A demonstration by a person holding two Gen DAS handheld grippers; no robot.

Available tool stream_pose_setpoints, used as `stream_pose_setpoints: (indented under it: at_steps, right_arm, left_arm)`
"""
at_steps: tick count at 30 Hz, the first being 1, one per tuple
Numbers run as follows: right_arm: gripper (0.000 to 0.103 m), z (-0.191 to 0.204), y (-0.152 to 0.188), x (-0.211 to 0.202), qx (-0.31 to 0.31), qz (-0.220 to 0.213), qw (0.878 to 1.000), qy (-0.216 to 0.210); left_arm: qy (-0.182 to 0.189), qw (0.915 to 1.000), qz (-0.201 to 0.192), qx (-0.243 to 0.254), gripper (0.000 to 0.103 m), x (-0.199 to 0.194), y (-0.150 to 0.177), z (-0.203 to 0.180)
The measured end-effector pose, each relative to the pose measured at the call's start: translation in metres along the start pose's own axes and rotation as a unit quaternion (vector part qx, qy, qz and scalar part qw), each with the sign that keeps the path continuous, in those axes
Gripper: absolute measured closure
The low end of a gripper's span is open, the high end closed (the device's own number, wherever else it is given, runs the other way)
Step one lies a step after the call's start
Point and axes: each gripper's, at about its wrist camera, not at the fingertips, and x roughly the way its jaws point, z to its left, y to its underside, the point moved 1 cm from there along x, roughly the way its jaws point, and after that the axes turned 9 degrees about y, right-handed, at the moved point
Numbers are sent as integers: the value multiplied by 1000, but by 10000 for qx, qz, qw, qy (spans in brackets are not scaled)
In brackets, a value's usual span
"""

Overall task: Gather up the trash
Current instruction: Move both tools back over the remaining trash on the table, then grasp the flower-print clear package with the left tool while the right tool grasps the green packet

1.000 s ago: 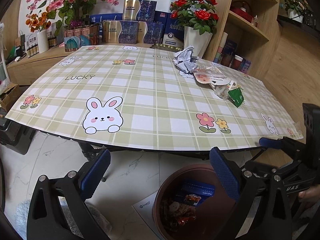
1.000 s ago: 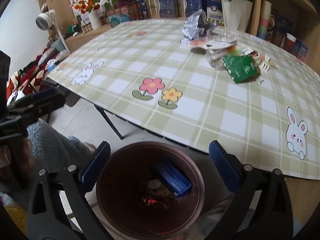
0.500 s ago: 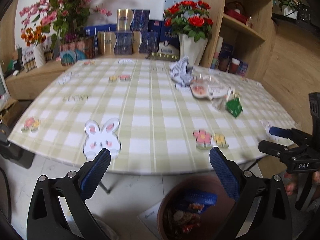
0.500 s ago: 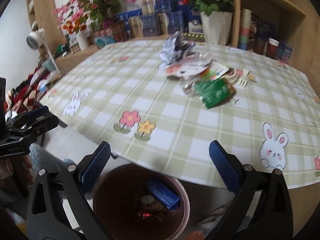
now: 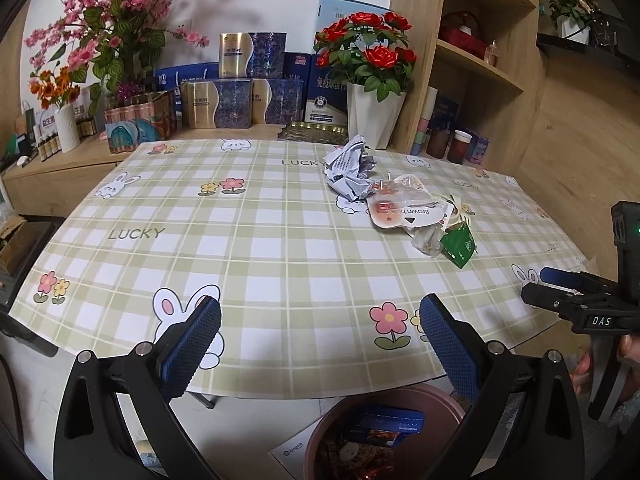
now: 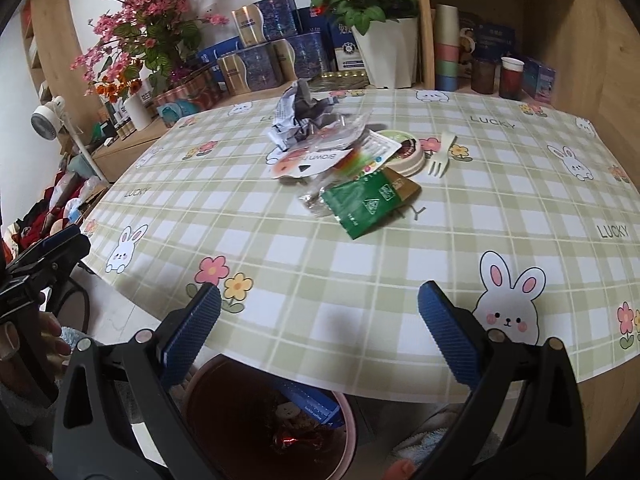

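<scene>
Both hand-held grippers, left [image 5: 320, 344] and right [image 6: 319, 330], gape wide and empty. Beside the crumpled paper [image 6: 298, 114], the green sachet [image 6: 366, 203] looks light, probably slippery; pinch its near edge.

From my left claw [image 5: 320, 344] the near table [image 5: 280, 264] lies bare up to the trash heap [image 5: 404, 208]. My right claw [image 6: 320, 320] has open cloth ahead until the green packet [image 6: 364, 204]. Bin [image 6: 348, 420] sits below the table edge; vase [image 6: 390, 56] and boxes [image 5: 236, 100] wall the far side.
</scene>
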Motion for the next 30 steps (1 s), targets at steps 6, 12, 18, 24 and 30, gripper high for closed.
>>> stream_pose_setpoints:
  at_steps: [6,12,18,24,30]
  right_arm:
    - [6,-9,-7,4,19,-9,10000,77]
    - [6,-24,-21,13,236,-31,9996,152]
    - [6,-41,-31,28,476,-21,9987,170]
    - [6,-60,-43,46,622,86,9979,156]
    - [6,-74,-57,62,540,133,9975,440]
  left_arm:
    - [50,9995,55,320,6,10,-11,-10]
    - [125,9994,228,213,6,26,-30,-8]
    - [227,9981,580,-15,6,59,-44,-5]
    - [424,9961,760,113,6,103,-62,-25]
    - [972,9900,988,258,28,164,-99,-59]
